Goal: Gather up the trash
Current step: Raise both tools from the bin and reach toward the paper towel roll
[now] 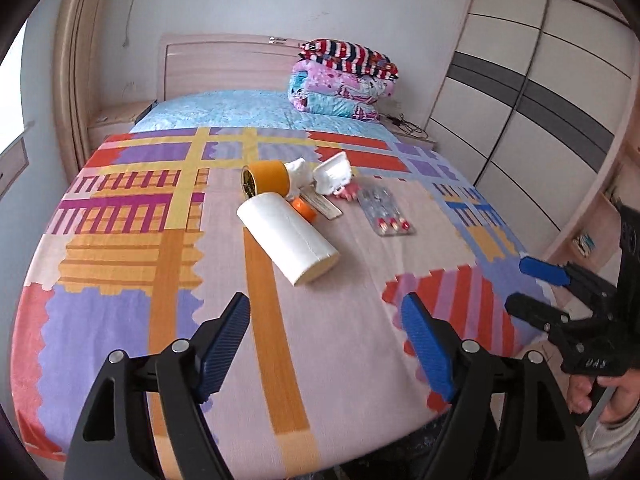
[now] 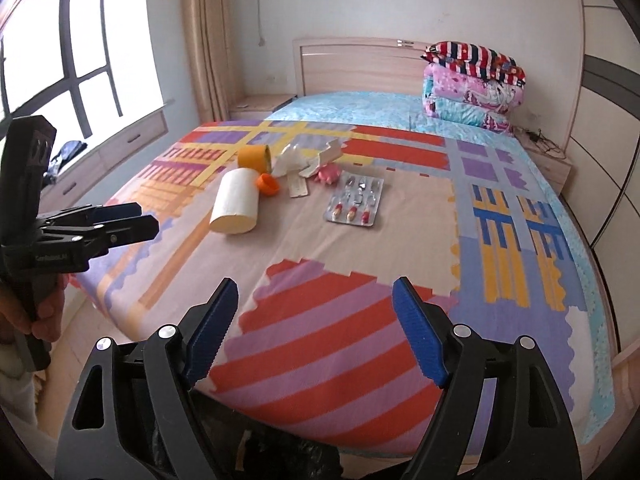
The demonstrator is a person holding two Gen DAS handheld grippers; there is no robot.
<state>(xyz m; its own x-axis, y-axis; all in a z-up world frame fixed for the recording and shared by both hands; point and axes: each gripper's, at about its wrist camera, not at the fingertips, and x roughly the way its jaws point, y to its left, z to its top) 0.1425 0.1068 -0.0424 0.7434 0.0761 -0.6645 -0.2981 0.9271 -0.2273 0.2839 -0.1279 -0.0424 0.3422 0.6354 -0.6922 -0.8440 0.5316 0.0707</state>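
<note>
We saw bed with multicoloured patchwork sheet (image 2: 360,240) filling centre frame; white wardrobe (image 1: 540,92) at right, window (image 2: 60,60) upper left. Trash cluster mid-frame: white paper roll (image 1: 286,236), orange tape roll (image 1: 266,178), silver pill blister pack (image 2: 354,202). Sheet near lower edge bare. Left gripper (image 1: 326,340), right gripper (image 2: 316,326) both spread, empty.

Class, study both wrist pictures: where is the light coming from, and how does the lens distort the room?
Right wrist view: daylight floods through the overexposed window. Left wrist view: fisheye bows the wardrobe lines and rounds the bed; corners darken.
</note>
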